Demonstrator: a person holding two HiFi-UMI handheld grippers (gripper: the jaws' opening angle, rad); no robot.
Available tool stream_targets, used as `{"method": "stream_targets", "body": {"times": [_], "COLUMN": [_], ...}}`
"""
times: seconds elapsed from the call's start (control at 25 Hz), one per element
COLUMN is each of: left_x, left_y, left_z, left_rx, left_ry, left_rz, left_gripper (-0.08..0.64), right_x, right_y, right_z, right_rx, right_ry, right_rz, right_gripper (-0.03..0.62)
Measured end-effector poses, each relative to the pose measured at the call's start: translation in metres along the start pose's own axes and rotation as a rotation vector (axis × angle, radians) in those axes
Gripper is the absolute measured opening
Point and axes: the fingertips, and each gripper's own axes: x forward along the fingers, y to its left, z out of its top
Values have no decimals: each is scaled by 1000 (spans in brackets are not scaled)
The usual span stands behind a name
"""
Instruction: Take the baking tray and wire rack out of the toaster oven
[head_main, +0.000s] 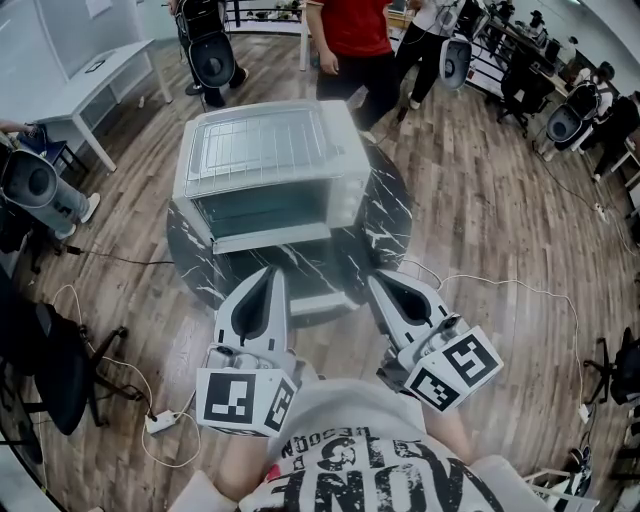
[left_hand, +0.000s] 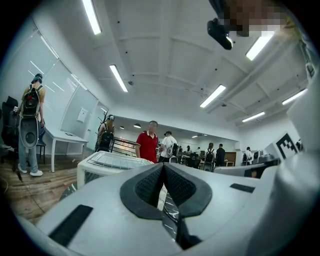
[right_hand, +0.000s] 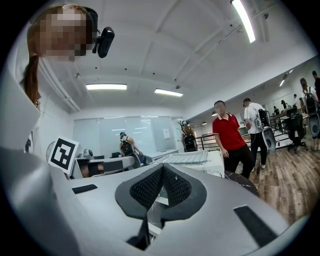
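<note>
Far left: a white desk (head_main: 110, 65) stands on the wood floor (head_main: 480, 200), and a cable (head_main: 110, 258) runs toward the round dark marble table (head_main: 388, 215). Your left gripper (head_main: 272, 272) is held level over the near edge of the table, pointing at the oven (head_main: 200, 180). In the left gripper view its black pads (left_hand: 150, 185) meet at the tip, so the gripper (left_hand: 163, 167) is clenched with nothing between them. The white toaster oven sits mid-table with its door (head_main: 270, 238) dropped open toward you. The pale cavity faces you. The wire rack (head_main: 262, 140) lies flat on the oven's roof, and its grid is plain in all three views. A pale sheet shows under the grid, but you cannot tell whether that is the tray. Both grippers are near the door and clear of it, touching neither the oven nor the rack. Your right gripper (head_main: 378, 280) is beside the left one, also level and angled in toward the oven. In the right gripper view its pads (right_hand: 177, 186) are pressed together, so this gripper (right_hand: 163, 167) is likewise clenched and empty. Right and beyond: a person in a red shirt (head_main: 355, 30) stands behind the table. More people and chairs are at the far right.
</note>
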Motion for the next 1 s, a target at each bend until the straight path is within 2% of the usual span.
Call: {"method": "stream_targets", "body": {"times": [1.0], "left_x": [-5], "left_y": [5], "left_z": [0], "left_rx": [-4], "left_ry": [3], "left_rz": [7], "left_gripper": [3], "right_x": [2], "right_y": [4], "right_z": [-2], "right_rx": [-8], "right_ry": [12], "right_rz": [-1], "right_gripper": [2]}}
